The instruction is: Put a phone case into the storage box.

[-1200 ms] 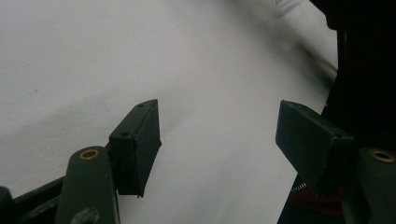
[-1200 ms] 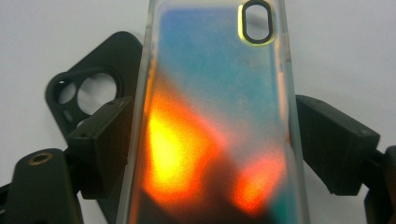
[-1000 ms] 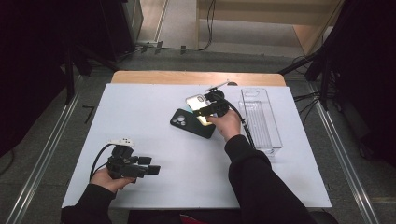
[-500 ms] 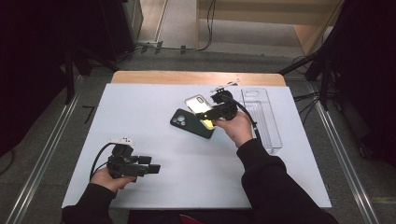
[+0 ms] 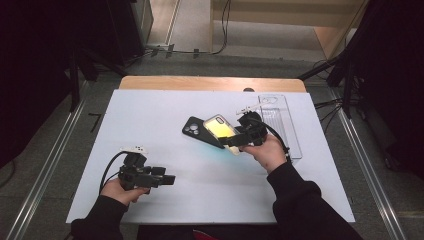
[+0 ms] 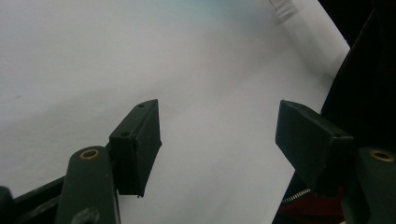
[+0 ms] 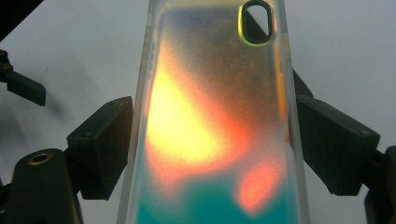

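An iridescent yellow-green phone case (image 5: 220,129) is held above the white table, with my right gripper (image 5: 233,141) shut on its long edges. In the right gripper view the case (image 7: 210,93) glows orange, yellow and teal between the two jaws of the right gripper (image 7: 212,144), camera cutout at the far end. A dark phone (image 5: 192,127) lies flat on the table, and the case covers its near right part. My left gripper (image 5: 169,179) is held low at the front left, apart from both. Its jaws stand wide open over bare table in the left gripper view (image 6: 219,140).
A clear plastic tray (image 5: 281,125) lies along the right side of the white table top (image 5: 150,115), just behind my right hand. The table's wooden far edge (image 5: 210,83) runs across the back. A dark sleeve (image 5: 305,210) comes in from the bottom right.
My right gripper has carried the case from the back of the table toward the person, so it now hangs over the dark phone. The left gripper has stayed where it was.
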A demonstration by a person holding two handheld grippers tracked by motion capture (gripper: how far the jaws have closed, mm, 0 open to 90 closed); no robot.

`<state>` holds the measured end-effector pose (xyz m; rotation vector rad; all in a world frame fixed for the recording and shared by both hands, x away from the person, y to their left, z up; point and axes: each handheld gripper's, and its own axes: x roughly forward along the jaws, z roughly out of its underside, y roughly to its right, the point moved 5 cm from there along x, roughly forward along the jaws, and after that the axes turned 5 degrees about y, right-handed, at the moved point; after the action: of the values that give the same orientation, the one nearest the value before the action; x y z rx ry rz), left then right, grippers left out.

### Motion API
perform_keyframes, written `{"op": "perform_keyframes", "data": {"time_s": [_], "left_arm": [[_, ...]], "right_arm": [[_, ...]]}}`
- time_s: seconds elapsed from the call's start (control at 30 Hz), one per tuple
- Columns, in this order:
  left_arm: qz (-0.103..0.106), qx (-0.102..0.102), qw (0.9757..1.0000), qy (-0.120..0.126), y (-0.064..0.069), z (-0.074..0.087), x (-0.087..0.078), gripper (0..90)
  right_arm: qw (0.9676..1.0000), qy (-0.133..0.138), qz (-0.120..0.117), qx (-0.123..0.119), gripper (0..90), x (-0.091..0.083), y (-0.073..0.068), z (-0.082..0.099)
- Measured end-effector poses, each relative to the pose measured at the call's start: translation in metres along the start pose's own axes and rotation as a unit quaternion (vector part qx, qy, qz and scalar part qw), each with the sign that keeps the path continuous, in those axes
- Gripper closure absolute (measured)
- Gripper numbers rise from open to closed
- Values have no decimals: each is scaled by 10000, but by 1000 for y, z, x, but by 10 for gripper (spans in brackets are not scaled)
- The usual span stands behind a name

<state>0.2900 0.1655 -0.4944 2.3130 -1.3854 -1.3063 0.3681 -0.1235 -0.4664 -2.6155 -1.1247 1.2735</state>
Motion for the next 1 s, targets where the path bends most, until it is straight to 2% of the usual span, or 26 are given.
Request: {"op": "perform_keyframes", "data": {"time_s": [0.2, 0.3, 0.4, 0.63, 0.87, 1.0], "left_arm": [[-2, -4, 10000, 72, 8, -6, 4, 308], [42, -118, 9997, 190, 11, -11, 5, 308], [70, -230, 9994, 261, 12, -14, 6, 308], [-89, -144, 9992, 349, 18, -21, 8, 308], [-228, -90, 9991, 346, 23, -28, 9, 306], [-257, -85, 9991, 311, 26, -35, 9, 306]], "right_arm": [[10000, 22, -71, -20, 148, -3, -8, 16], [9998, 134, -91, -101, 148, -3, -12, 22], [9998, 174, -50, -63, 148, 0, -17, 31], [9999, 132, -82, 53, 148, 6, -25, 44], [9981, 285, -187, 518, 148, 5, -32, 52], [9936, 458, -445, 933, 148, 4, -36, 52]]}}
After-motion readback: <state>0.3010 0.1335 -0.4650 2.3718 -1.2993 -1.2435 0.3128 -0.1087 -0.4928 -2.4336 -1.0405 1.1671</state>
